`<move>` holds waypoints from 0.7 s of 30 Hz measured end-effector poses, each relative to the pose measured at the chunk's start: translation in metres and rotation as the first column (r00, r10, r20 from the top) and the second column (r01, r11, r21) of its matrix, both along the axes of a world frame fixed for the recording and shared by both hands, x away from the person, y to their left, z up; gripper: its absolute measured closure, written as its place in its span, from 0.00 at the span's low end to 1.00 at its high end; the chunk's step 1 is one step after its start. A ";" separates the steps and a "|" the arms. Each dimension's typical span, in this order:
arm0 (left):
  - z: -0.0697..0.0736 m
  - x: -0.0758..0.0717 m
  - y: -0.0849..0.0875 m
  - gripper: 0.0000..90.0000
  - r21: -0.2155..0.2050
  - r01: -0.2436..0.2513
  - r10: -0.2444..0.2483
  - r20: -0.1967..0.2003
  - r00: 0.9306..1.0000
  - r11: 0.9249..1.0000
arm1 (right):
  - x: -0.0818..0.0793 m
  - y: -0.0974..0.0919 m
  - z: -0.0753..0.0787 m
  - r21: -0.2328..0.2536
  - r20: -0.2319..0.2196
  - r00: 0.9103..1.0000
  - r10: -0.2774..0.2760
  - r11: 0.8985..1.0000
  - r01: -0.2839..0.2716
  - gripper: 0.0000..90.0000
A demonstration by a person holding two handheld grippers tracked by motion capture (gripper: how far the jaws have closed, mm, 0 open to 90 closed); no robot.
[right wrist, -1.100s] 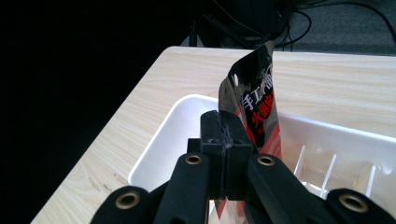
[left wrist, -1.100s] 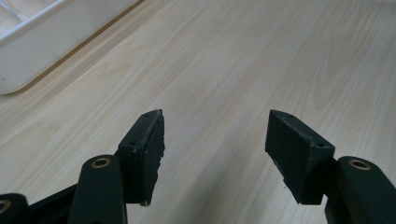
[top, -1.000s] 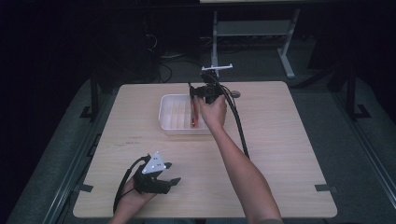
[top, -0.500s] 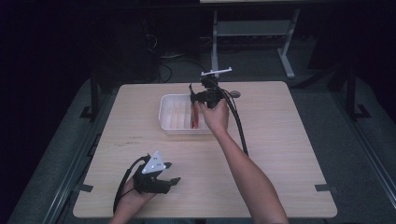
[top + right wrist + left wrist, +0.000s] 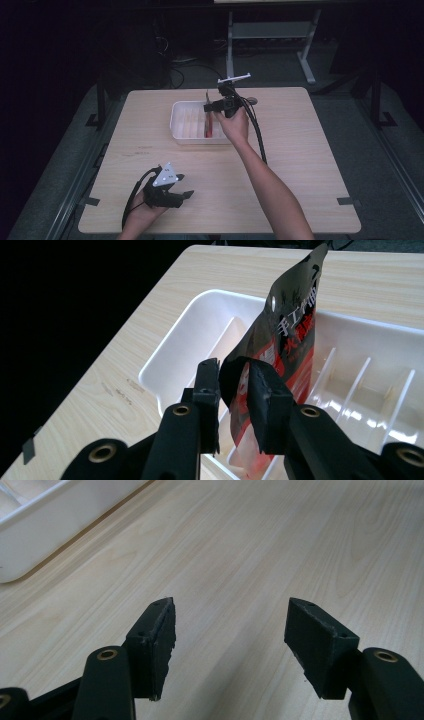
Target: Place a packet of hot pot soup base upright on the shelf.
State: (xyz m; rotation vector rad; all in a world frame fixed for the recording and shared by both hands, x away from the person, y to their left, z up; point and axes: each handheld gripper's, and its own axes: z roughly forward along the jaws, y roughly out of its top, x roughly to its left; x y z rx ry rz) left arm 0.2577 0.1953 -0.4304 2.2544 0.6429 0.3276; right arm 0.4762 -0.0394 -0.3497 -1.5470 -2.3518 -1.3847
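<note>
A red and black snack packet [image 5: 287,335] stands upright in the right part of a white divided tray [image 5: 172,347]. My right gripper [image 5: 234,377] is shut on the packet's lower edge, jaws on either side of the foil. In the high view, this gripper [image 5: 211,107] hovers over the tray [image 5: 186,136] at the table's middle back, with the packet [image 5: 208,126] hanging down into it. My left gripper [image 5: 184,185] rests low near the table's front left, open with nothing between its jaws. The left gripper view has the left gripper [image 5: 230,625] above bare wood, the tray [image 5: 50,525] at upper left.
The tray has several narrow compartments set off by thin ribs. The light wooden table [image 5: 300,150] stretches bare to the right and front of the tray. A black cable [image 5: 257,135] trails from the right gripper along the forearm. Dark floor and metal stands lie beyond the table.
The right gripper has sunk slightly toward the tray with the packet in it. The left gripper has not moved.
</note>
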 end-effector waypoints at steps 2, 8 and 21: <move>0.000 0.000 0.000 0.41 -0.001 0.000 0.000 0.000 1.000 1.000 | 0.000 0.000 0.000 -0.005 0.000 1.000 0.005 1.000 -0.005 0.81; 0.000 0.000 0.000 0.41 -0.003 -0.002 0.002 0.000 1.000 1.000 | -0.001 0.001 -0.001 -0.010 -0.010 1.000 0.015 1.000 -0.015 0.93; 0.000 0.000 -0.001 0.41 0.001 0.006 -0.006 0.002 1.000 1.000 | -0.003 0.000 -0.008 -0.016 -0.029 0.999 0.035 0.999 -0.036 0.93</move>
